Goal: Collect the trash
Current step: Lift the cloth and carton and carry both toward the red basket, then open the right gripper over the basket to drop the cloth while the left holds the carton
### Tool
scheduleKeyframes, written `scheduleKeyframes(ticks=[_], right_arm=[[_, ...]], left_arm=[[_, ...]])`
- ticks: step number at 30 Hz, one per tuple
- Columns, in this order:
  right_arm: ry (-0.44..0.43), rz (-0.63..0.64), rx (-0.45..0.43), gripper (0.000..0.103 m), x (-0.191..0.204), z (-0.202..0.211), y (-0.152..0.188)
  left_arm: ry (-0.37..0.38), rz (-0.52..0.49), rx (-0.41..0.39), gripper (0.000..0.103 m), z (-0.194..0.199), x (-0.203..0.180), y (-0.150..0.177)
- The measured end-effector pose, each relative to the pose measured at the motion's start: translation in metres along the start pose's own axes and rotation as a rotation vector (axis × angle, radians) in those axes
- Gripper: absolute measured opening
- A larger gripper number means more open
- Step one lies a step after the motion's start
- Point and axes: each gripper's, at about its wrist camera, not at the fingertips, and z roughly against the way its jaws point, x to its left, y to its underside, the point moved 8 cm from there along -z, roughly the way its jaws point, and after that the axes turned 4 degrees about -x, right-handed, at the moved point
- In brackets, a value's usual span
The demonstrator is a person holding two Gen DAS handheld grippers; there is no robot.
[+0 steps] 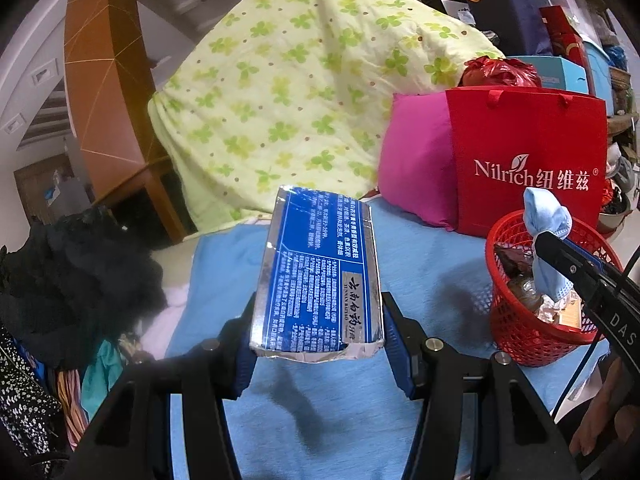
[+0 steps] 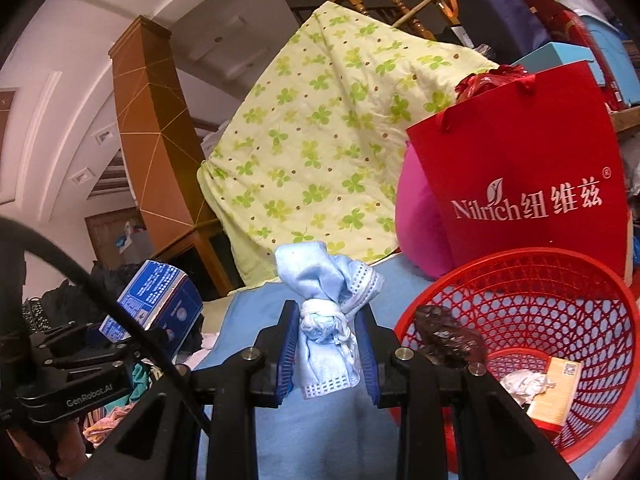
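My left gripper (image 1: 320,320) is shut on the near end of a blue and silver carton (image 1: 320,264), which it holds tilted above the blue sheet. In the right wrist view the same carton (image 2: 160,296) sits at the left in the left gripper (image 2: 132,332). My right gripper (image 2: 328,332) is shut on a knotted light blue face mask (image 2: 320,272), just left of the red mesh basket (image 2: 540,300). From the left wrist view the mask (image 1: 546,216) hangs over the basket (image 1: 520,320) rim. The basket holds a dark wrapper (image 2: 448,336), a yellow carton and crumpled paper.
A red paper bag (image 1: 528,160) and a pink pillow (image 1: 416,160) stand behind the basket. A green clover quilt (image 1: 300,80) is piled at the back. Dark clothes (image 1: 80,272) lie heaped at the left beside the blue sheet (image 1: 320,408).
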Motion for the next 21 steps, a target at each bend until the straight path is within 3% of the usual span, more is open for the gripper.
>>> scheduleKeyframes(ticks=[21], right_arm=[[0.071,-0.054,-0.040,0.031,-0.052,0.019,-0.015]], left_arm=[[0.055,-0.073,-0.018,0.057,0.003,-0.048,-0.013]])
